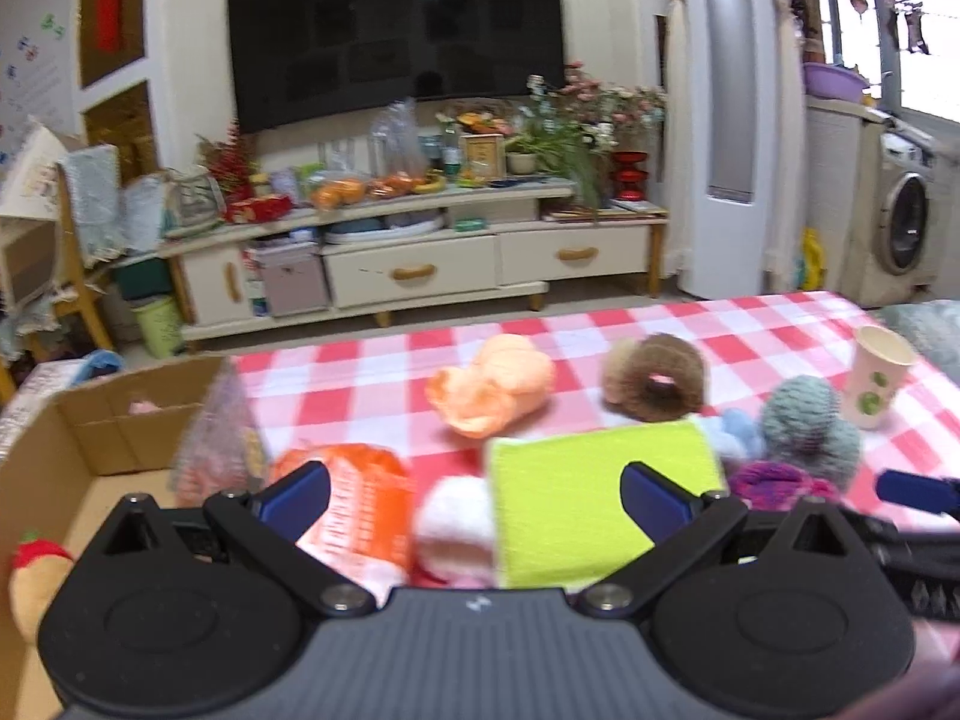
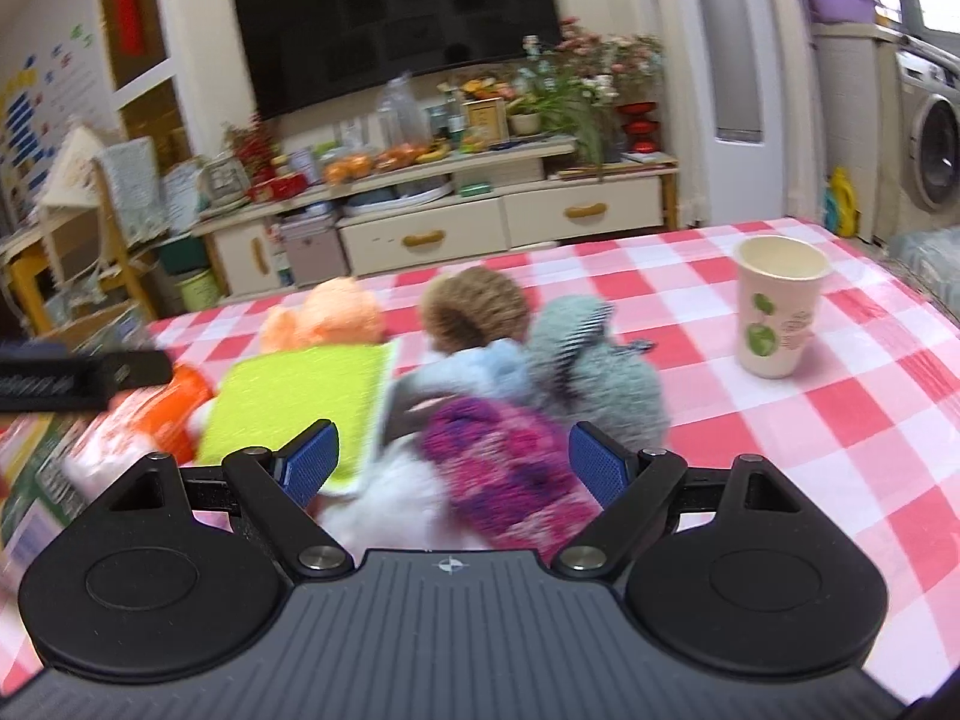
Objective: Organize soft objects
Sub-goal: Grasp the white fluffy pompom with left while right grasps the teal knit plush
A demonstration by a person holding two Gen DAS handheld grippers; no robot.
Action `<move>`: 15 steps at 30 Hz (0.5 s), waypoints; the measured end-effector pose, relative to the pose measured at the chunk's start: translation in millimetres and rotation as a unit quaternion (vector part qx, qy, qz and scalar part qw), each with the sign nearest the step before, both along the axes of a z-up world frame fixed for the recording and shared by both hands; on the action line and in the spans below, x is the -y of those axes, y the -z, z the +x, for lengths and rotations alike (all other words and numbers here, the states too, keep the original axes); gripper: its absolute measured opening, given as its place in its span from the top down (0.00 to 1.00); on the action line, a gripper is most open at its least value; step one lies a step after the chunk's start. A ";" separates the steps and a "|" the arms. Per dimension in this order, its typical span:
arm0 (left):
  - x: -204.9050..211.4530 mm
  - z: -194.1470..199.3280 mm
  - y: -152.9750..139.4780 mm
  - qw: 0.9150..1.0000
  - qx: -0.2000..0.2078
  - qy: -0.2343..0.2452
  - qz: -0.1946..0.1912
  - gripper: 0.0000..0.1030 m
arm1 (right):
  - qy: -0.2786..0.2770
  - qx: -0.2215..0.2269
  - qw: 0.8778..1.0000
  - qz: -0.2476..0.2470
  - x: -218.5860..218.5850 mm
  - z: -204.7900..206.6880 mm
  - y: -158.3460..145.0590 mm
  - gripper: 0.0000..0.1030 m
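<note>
Soft fuzzy purple-magenta knit piece (image 2: 504, 474) lies on checked surface (image 2: 840, 420), between fingers of right tool (image 2: 453, 468), jaws wide, empty. Left tool (image 1: 474, 501) likewise wide open, holding nothing. Probably light, squashy; pinch mid-bulk.

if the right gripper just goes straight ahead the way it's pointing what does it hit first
Most likely the purple and pink fuzzy knit item, which lies right between the open fingers of the right gripper, with a white fluffy piece beside it. The grey knit toy sits behind. Blur makes depth uncertain.
</note>
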State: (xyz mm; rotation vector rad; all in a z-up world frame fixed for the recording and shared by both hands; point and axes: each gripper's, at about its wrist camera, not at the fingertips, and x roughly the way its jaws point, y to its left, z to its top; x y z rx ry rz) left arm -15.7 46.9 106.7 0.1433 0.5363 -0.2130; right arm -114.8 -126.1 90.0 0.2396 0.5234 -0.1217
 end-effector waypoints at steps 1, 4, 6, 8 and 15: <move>2.9 0.1 1.3 1.000 -0.004 0.009 -0.005 0.01 | 0.009 0.001 1.000 0.003 5.0 0.0 1.1 0.00; 11.9 2.0 7.5 0.999 -0.022 0.030 -0.012 0.01 | 0.036 0.000 0.999 0.011 20.7 2.5 5.6 0.00; 15.3 4.7 12.3 0.998 -0.043 0.036 -0.029 0.01 | 0.052 0.001 0.998 0.019 30.3 6.4 9.0 0.00; 18.5 5.0 16.6 0.996 -0.064 0.038 -0.048 0.01 | 0.062 -0.001 0.998 0.023 38.4 11.4 12.9 0.00; 30.1 -14.9 29.8 0.990 -0.101 0.035 -0.090 0.02 | 0.067 -0.004 0.997 0.038 59.5 29.2 19.4 0.00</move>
